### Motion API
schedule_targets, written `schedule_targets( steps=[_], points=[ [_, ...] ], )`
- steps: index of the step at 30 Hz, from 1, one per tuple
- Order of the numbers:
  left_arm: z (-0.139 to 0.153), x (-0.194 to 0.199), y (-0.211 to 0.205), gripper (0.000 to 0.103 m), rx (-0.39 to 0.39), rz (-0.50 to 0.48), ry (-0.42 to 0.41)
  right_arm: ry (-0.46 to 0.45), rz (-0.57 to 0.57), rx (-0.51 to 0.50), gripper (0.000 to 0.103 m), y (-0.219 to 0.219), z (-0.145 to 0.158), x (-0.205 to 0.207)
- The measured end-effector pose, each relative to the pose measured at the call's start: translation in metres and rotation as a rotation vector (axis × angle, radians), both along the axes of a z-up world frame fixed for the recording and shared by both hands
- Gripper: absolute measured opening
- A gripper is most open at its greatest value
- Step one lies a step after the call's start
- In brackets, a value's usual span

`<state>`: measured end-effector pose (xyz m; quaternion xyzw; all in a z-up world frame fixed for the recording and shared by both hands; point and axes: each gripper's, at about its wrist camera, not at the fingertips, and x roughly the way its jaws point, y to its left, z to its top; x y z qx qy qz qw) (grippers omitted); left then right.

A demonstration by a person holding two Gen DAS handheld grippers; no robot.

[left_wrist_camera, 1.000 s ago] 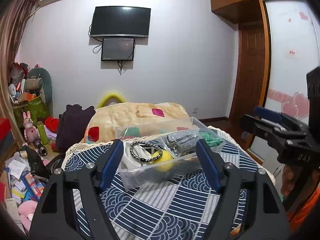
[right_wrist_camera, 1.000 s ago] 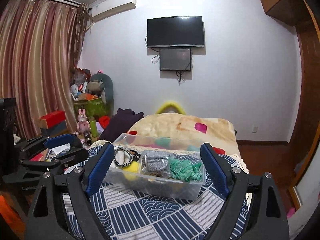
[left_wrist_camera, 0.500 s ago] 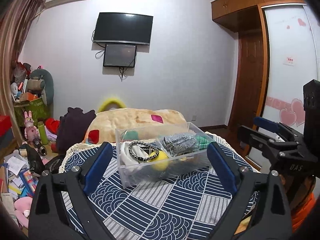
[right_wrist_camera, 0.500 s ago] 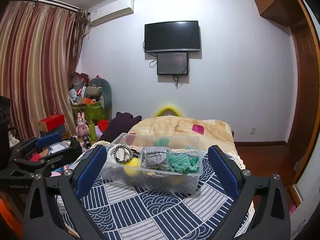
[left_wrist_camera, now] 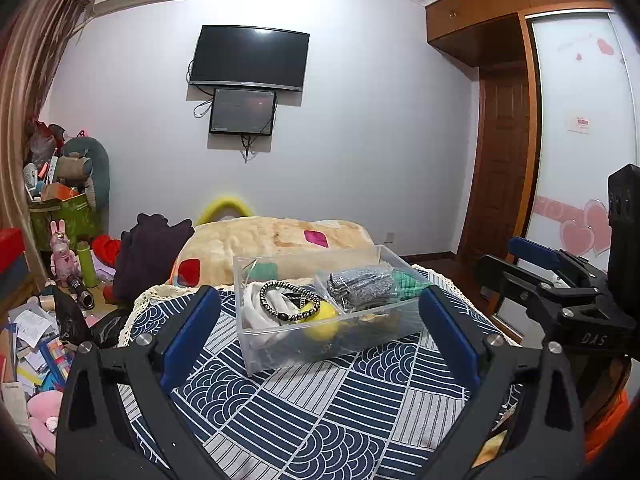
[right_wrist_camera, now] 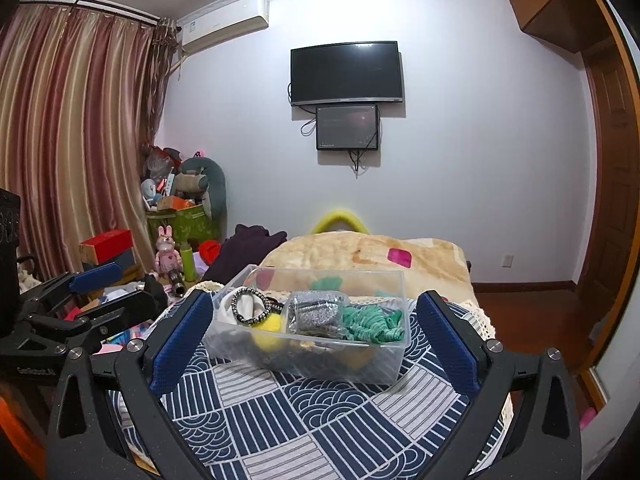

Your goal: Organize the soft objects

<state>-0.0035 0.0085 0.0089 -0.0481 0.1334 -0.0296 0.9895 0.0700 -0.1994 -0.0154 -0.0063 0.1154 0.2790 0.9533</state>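
Observation:
A clear plastic box (left_wrist_camera: 256, 344) stands on the blue patterned cloth (left_wrist_camera: 320, 408); it also shows in the right wrist view (right_wrist_camera: 384, 364). It holds a white cloth (left_wrist_camera: 256, 312), a braided black-and-white hair band (left_wrist_camera: 290, 304), a yellow soft ball (left_wrist_camera: 320, 318), a grey knit piece (left_wrist_camera: 360, 286) and a green knit piece (right_wrist_camera: 372, 322). My left gripper (left_wrist_camera: 320, 324) is open and empty, back from the box. My right gripper (right_wrist_camera: 308, 328) is open and empty, also back from the box. Each gripper shows at the edge of the other's view.
A beige blanket (left_wrist_camera: 276, 240) lies behind the box with dark clothing (left_wrist_camera: 148, 252) beside it. Toys, papers and boxes clutter the floor at left (left_wrist_camera: 36, 332). A wooden door (left_wrist_camera: 500, 168) and wardrobe stand at right. The cloth's edge drops off on both sides.
Both grippers have pulled back and risen away from the box, so it looks smaller and more cloth shows. Both jaws have spread wider apart. The box contents have not moved.

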Motion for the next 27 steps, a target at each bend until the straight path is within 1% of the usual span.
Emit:
schedule_targets(
  steps=[27],
  points=[
    [-0.0016,0.0007,-0.0007,0.101,-0.004,-0.001,0.001,0.0,-0.003,0.014,0.103,-0.0036,0.004,-0.0024]
  ],
)
